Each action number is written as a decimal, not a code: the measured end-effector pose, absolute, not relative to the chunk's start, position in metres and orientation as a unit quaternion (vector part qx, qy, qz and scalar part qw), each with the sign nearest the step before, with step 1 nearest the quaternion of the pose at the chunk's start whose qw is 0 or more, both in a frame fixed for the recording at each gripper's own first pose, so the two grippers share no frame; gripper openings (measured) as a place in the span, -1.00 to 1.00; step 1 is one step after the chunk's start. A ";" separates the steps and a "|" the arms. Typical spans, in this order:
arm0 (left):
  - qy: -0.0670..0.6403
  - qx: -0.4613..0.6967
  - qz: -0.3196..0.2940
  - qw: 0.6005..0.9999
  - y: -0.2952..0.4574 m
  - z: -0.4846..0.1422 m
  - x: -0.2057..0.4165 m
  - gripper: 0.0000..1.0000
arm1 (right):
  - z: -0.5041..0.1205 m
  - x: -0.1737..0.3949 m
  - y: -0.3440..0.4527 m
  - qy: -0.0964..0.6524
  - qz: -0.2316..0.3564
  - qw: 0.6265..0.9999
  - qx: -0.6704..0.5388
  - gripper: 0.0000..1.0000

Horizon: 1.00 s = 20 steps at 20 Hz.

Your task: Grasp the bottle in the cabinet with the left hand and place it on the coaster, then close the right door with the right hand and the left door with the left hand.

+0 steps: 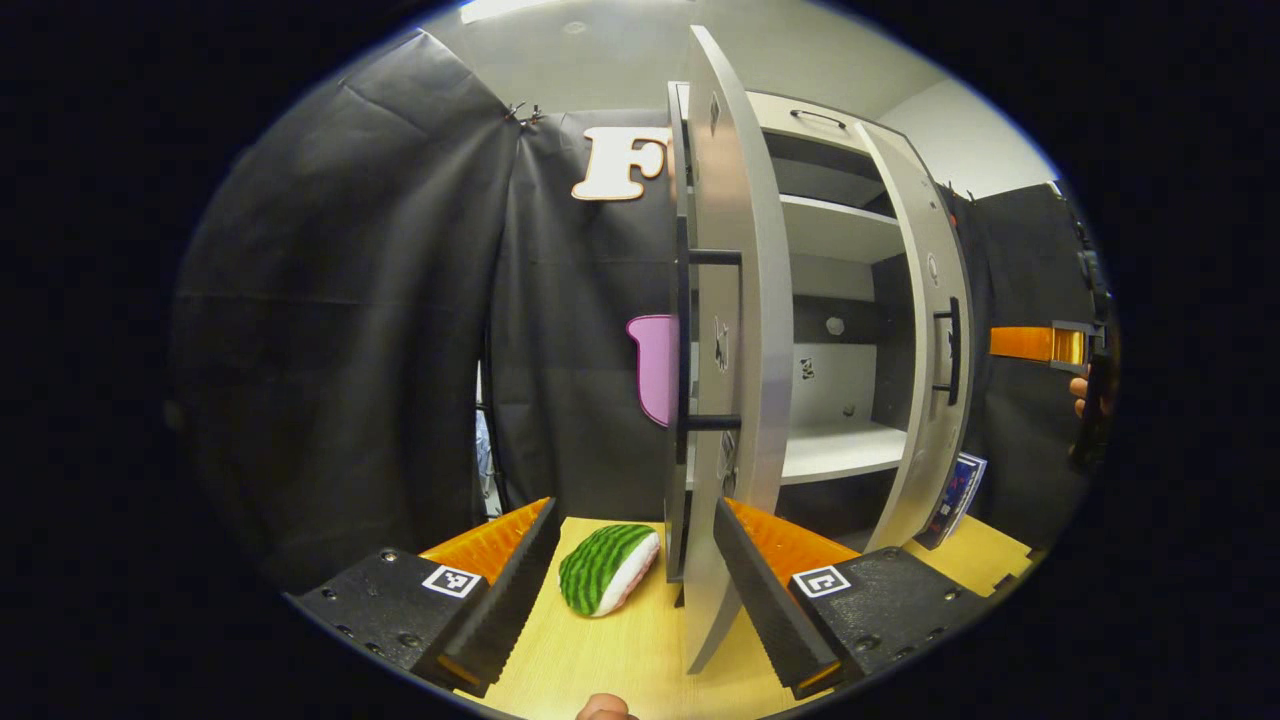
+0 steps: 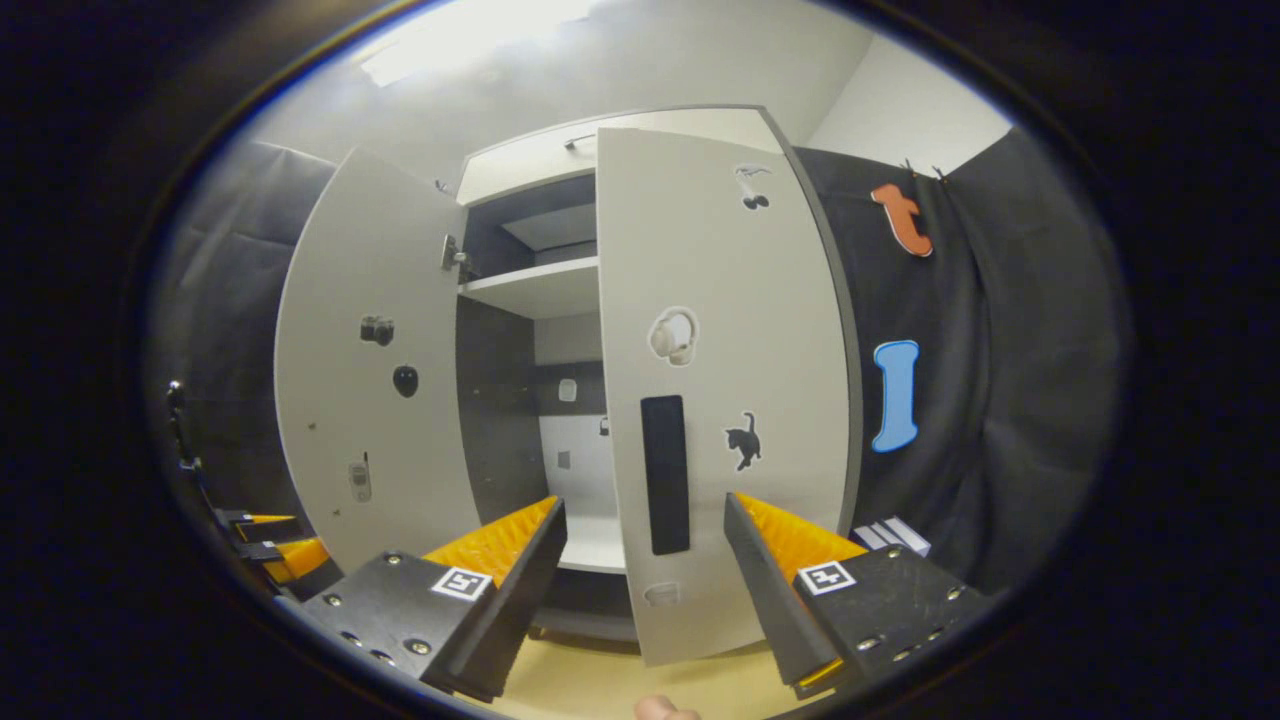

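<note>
In the left gripper view, the left gripper [image 1: 637, 585] stands open, its two fingers spread wide at the bottom of the picture with nothing between them. It faces the left door [image 1: 728, 340] almost edge-on; the door's lower corner lies between the fingers but touches neither. The door's black handle [image 1: 698, 340] runs down its near face. A green-striped plush toy [image 1: 608, 568] lies on the wooden table [image 1: 620, 650], just at 11 o'clock of the door's lower corner, between the fingers' lines. Inside the cabinet [image 1: 840, 330] the white shelves [image 1: 840, 450] carry no bottle that can be made out; where the bottle and the coaster are cannot be told. The right door [image 1: 925, 350] hangs partly open at 3 o'clock. Farther at 3 o'clock, the other gripper and a hand [image 1: 1085, 395] holding it appear at the edge.

In the right gripper view, the right gripper [image 2: 645, 580] is likewise open, empty, fingers apart. The right door faces it squarely, its dark handle plate [image 2: 666, 473] standing at 12 o'clock between the fingers, not gripped. The left door stands open at 9 o'clock.
</note>
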<state>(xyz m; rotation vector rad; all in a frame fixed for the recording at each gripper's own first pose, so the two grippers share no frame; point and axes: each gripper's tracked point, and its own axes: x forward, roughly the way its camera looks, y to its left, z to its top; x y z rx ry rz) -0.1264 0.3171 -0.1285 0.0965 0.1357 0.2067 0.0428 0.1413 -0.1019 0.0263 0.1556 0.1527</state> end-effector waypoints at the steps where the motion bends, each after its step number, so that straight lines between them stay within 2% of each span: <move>1: 0.067 0.049 0.102 0.991 0.316 -0.127 -0.125 0.94 | -0.102 0.042 0.139 0.077 0.074 0.994 0.011 0.91; 19: 0.075 0.029 0.083 0.993 0.315 -0.135 -0.117 0.93 | -0.109 0.037 0.133 0.085 0.060 0.995 -0.004 0.92; 20: 0.075 0.029 0.083 0.993 0.314 -0.136 -0.117 0.86 | -0.110 0.037 0.132 0.086 0.059 0.995 -0.005 0.92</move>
